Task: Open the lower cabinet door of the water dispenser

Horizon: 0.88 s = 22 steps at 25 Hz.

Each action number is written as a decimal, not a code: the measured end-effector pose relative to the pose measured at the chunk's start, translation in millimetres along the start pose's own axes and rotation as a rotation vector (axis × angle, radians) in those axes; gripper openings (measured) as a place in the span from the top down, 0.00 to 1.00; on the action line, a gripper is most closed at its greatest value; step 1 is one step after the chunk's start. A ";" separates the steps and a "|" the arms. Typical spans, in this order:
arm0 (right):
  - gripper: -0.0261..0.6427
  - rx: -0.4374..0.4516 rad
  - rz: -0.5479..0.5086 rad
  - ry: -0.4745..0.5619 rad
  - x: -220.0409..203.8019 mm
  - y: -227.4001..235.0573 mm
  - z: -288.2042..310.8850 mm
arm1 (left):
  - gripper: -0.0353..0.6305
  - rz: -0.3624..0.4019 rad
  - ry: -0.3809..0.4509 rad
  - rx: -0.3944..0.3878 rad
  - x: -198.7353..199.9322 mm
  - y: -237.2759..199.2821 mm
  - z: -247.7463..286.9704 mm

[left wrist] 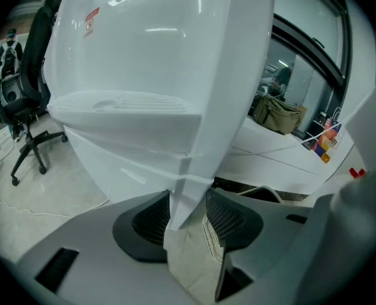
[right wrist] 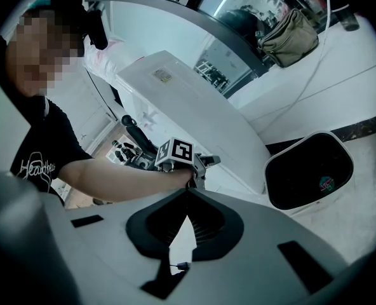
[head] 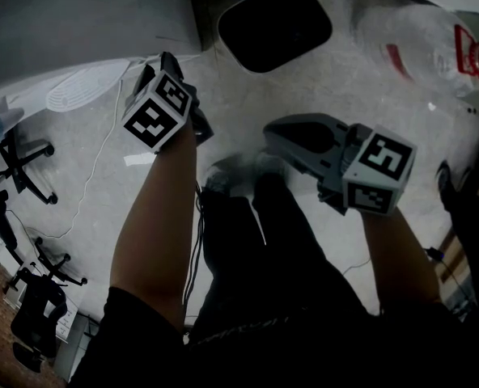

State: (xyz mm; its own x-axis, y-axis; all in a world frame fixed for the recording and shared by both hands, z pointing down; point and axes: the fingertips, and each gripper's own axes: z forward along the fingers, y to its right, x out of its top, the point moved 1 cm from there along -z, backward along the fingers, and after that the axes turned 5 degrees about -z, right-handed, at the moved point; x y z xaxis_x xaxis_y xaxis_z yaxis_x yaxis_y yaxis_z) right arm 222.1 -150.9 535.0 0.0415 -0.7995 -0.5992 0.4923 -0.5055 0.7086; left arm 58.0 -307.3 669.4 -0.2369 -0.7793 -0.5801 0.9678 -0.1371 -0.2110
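Open floor [head: 320, 87] in front of the water dispenser [left wrist: 143, 56]. A black bin [head: 276, 24] stands near its right side, and office chairs [head: 25, 164] are well apart to the left. A thin cable [head: 98, 160] trails across the floor.

Left gripper [left wrist: 188, 202]: jaws at medium width, astride the front corner edge [left wrist: 189, 186] of the lower door [left wrist: 121, 167], just under the drip tray [left wrist: 121, 100]. Both pads appear to be against the edge.

Right gripper [right wrist: 187, 197]: held off to the side, clear of the dispenser. Jaws drawn together at the tips, nothing between them.
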 end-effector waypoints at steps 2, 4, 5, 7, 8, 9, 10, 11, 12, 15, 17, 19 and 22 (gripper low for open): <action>0.94 0.000 0.000 0.000 -0.4 0.3 -0.2 | 0.67 0.004 -0.004 -0.001 -1.0 -1.2 -0.1; 0.94 0.000 0.003 0.000 -0.8 0.6 -0.5 | 0.67 0.009 -0.006 -0.001 -3.1 -2.0 -1.2; 0.94 0.000 0.003 -0.001 -0.9 0.8 -0.6 | 0.67 0.012 -0.006 -0.001 -4.1 -2.2 -2.0; 0.94 0.003 0.001 -0.002 -0.9 0.7 -0.4 | 0.67 0.019 -0.003 -0.004 -5.4 -2.3 -4.0; 0.94 0.005 0.000 -0.002 -1.0 0.4 -0.3 | 0.67 0.023 -0.002 -0.007 -5.9 -2.2 -4.9; 0.94 0.007 -0.002 -0.002 -1.3 0.1 -0.3 | 0.67 0.026 -0.002 -0.009 -6.5 -1.9 -5.6; 0.94 0.008 -0.003 -0.002 -1.7 -0.2 -0.3 | 0.67 0.026 -0.005 -0.011 -7.1 -1.6 -6.2; 0.94 0.008 -0.006 -0.003 -2.1 -0.3 -0.4 | 0.67 0.023 -0.009 -0.013 -8.0 -1.5 -6.6; 0.94 0.008 -0.009 -0.004 -2.4 -0.4 -0.4 | 0.67 0.017 -0.014 -0.012 -9.1 -1.9 -7.1; 0.94 0.007 -0.011 -0.007 -3.7 -0.1 -0.4 | 0.69 0.001 -0.033 -0.003 -13.3 -4.6 -8.8; 0.94 0.007 -0.013 -0.013 -4.0 -0.5 -0.1 | 0.70 0.003 -0.039 0.002 -16.1 -6.2 -9.7; 0.94 0.007 -0.014 -0.018 -3.7 -0.8 0.3 | 0.70 0.010 -0.045 0.000 -19.2 -6.9 -10.4; 0.94 0.010 -0.027 -0.016 -2.6 0.9 0.0 | 0.71 0.027 -0.060 -0.001 -23.5 -5.6 -10.8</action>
State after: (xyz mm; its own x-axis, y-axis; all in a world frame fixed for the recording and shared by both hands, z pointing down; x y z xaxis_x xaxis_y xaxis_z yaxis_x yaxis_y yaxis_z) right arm 222.4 -149.3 537.3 0.0141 -0.7905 -0.6123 0.4842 -0.5304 0.6959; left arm 57.2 -281.6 675.8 -0.2048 -0.8180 -0.5376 0.9737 -0.1144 -0.1968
